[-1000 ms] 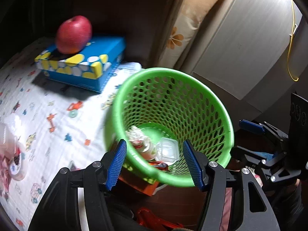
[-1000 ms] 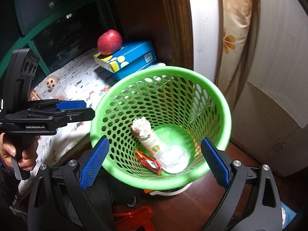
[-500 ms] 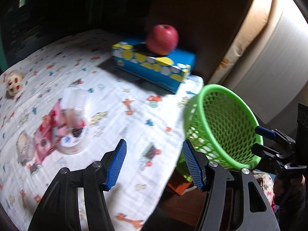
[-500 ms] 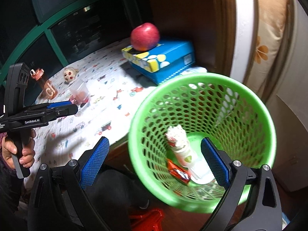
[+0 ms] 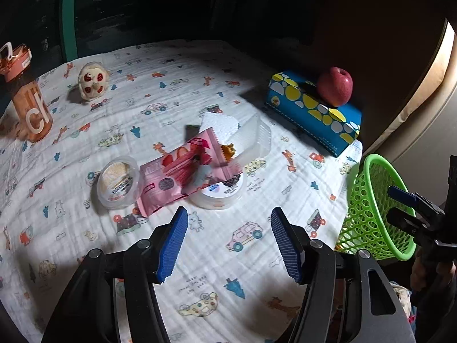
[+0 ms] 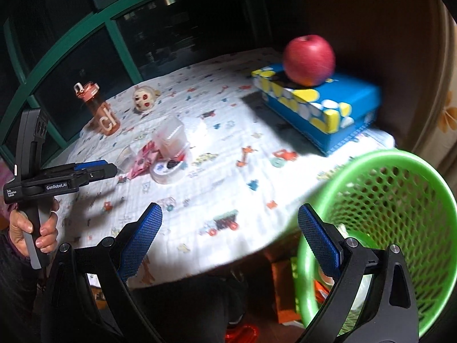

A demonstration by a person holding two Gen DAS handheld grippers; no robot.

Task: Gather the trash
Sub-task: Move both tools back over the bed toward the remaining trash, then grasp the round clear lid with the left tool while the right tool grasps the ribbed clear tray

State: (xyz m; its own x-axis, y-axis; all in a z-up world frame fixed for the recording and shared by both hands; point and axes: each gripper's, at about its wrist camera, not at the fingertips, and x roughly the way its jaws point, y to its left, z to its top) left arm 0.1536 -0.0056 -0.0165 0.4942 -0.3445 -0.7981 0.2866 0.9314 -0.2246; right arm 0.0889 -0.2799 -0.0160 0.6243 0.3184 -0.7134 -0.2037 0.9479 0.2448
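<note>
Bin (image 6: 400, 171) just beside table edge (image 6: 257, 245) — both grippers' fingers (image 5: 174, 240) released, bare cloth under them

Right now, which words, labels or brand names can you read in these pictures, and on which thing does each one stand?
"GenRobot.AI": on the side of the left gripper.
"ch": large white letters on the orange bottle; any further letters are hidden.
Pink wrapper: has print, too small to read.
Round lidded cup and white tub: labels too blurred to read.
Small white label on the left gripper's body: unreadable.
</note>
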